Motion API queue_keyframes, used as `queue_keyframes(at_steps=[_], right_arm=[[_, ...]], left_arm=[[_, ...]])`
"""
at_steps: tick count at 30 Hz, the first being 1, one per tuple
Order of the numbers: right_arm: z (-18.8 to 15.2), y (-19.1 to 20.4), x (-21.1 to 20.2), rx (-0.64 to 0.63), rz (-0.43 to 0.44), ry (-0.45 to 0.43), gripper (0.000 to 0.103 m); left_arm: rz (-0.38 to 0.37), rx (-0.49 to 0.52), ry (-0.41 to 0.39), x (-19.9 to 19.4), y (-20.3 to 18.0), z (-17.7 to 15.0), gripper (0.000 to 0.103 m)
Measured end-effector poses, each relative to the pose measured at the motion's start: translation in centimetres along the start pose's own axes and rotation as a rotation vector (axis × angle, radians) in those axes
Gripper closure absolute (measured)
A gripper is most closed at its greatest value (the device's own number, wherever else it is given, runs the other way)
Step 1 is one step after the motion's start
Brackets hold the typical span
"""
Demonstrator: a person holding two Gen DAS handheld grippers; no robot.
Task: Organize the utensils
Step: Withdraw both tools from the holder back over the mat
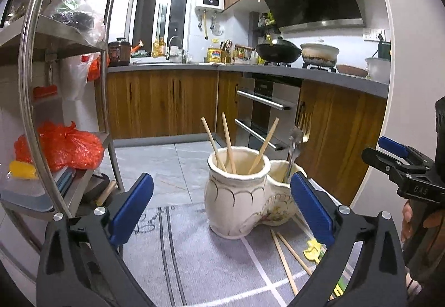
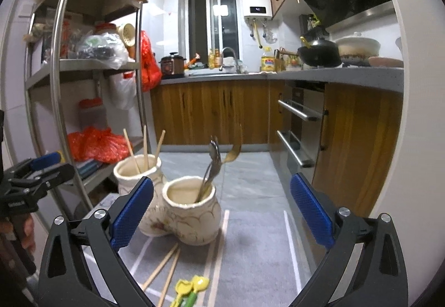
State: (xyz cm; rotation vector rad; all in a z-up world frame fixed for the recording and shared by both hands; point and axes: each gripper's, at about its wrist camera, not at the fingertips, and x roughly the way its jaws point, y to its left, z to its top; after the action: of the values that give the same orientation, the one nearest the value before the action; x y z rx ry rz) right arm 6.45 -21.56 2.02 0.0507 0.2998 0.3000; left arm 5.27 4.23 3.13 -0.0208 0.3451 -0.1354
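Two loose chopsticks [image 2: 164, 270] lie on the grey mat [image 2: 250, 251] before the ceramic holder [image 2: 192, 212], their length pointing toward it. Both tools, left tool [image 1: 222, 209] and right tool [image 2: 222, 209], stand wide apart and empty. I judge the right one is nearer to them.

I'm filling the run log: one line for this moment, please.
left gripper open, empty | right gripper open, empty | holder: chopsticks, spoons | two chopsticks on mat

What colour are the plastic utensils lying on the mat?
Yellow utensils with green handles; right wrist view.
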Motion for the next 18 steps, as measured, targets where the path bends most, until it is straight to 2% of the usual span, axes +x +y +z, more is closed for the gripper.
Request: queue_keyframes(at_steps=[10, 18], right_arm=[[-1.7, 0.4, 0.2, -0.001, 0.004, 0.058, 0.005], [-2.6, 0.2, 0.1, -0.019, -0.011, 0.093, 0.005]], left_arm=[[-0.021, 0.060, 0.062, -0.5, -1.6, -1.9, 0.006], [-0.030, 0.072, 0.129, 0.0, -1.6, -3.7, 0.006]])
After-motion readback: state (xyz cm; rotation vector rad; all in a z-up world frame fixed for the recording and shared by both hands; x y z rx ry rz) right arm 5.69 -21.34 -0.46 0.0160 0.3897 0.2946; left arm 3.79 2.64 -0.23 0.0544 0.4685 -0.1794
